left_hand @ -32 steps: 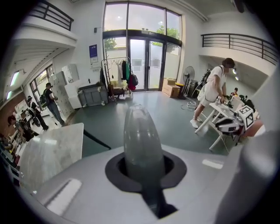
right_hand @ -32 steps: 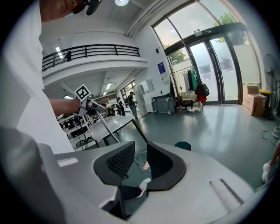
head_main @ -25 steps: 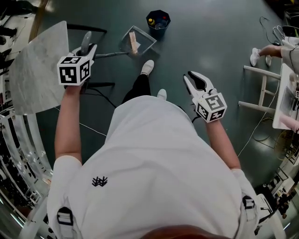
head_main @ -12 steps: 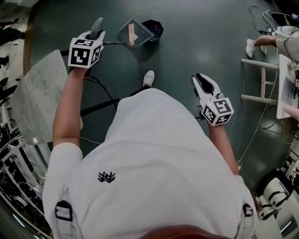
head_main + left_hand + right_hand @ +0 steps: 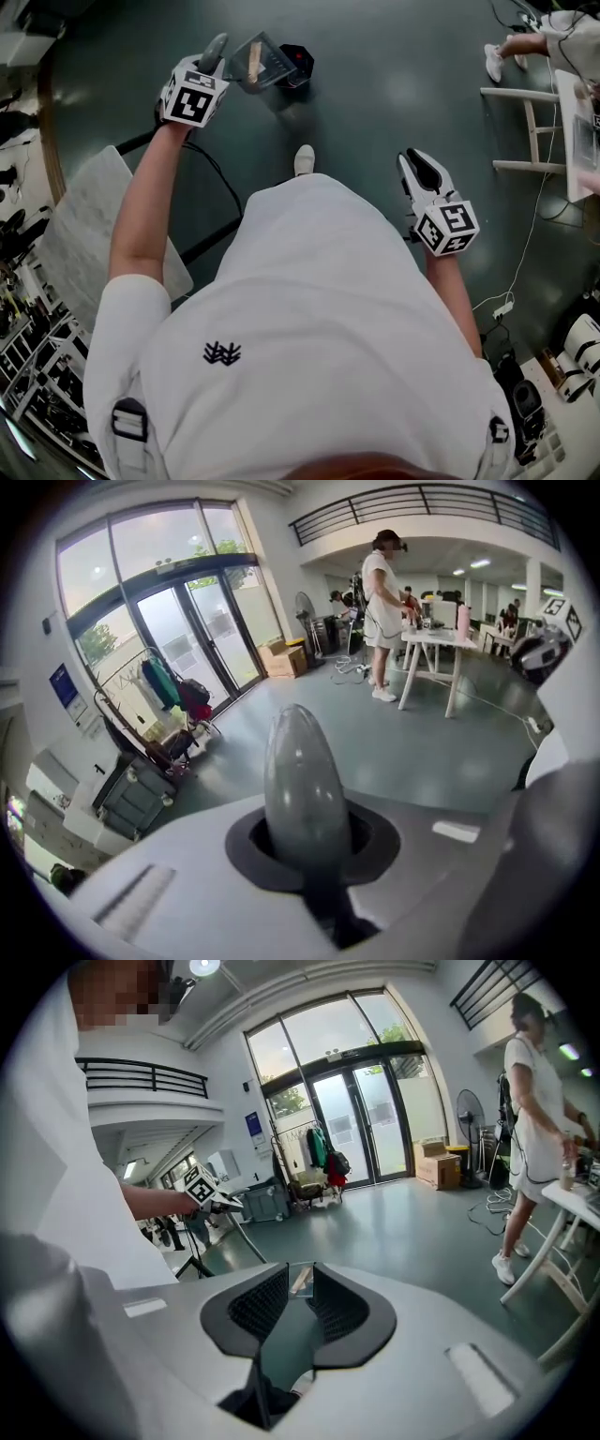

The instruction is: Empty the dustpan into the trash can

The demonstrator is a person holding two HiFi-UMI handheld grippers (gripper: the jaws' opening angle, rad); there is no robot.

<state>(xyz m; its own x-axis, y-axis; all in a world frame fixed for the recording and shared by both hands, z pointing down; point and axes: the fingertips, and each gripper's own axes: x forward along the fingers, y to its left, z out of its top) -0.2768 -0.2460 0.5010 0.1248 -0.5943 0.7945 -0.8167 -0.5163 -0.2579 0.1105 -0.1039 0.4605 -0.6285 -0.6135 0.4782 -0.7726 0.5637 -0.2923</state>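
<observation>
My left gripper [image 5: 210, 69] is shut on the grey handle [image 5: 217, 45] of the dustpan [image 5: 260, 62], held out ahead of the person at the top of the head view. The clear dustpan holds a beige scrap and overlaps the near rim of the dark trash can [image 5: 298, 58]. In the left gripper view the rounded handle end [image 5: 300, 780] sticks up between the jaws [image 5: 305, 841]. My right gripper [image 5: 412, 159] hangs by the person's right side, jaws slightly apart, holding nothing [image 5: 296, 1274]. Through that gap the dustpan [image 5: 298, 1281] shows far off.
A round marble table [image 5: 89, 234] stands to the left, with black stand legs and a cable [image 5: 202, 178] on the dark floor. At the upper right are a white table [image 5: 525, 103] and another person's foot [image 5: 493, 62]. That person [image 5: 384, 592] stands by the table.
The person has stepped forward. My left gripper has carried the dustpan up to the trash can, which it now overlaps. The right gripper has kept its pose.
</observation>
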